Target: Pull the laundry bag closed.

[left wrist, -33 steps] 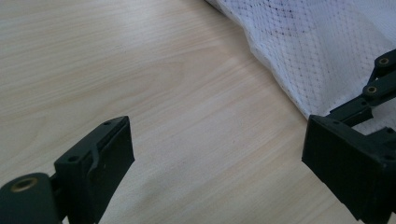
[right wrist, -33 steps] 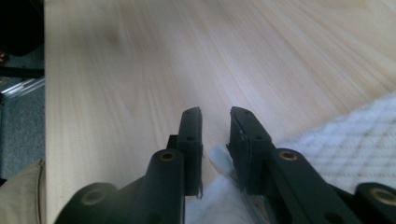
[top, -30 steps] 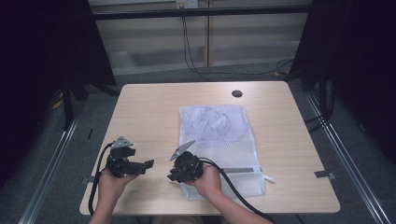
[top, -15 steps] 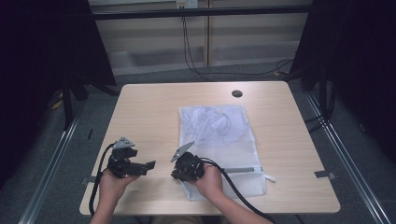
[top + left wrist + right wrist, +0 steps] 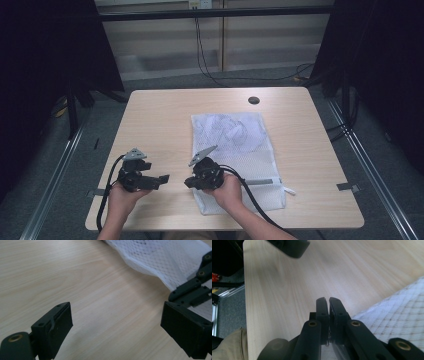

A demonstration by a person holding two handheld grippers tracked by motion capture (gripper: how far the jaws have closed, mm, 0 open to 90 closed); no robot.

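The white mesh bag (image 5: 239,159), lying flat on the table (image 5: 160,115), looks light, limp and best pinched at its hem, where the right gripper (image 5: 327,301) has just closed near its left edge, nothing visibly clamped, while the left gripper (image 5: 117,322) gapes empty.

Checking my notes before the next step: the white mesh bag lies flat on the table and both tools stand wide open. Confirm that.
Not quite: only the left tool stands wide open. The right tool is shut, as the right gripper view shows. The white mesh bag does lie flat on the table.
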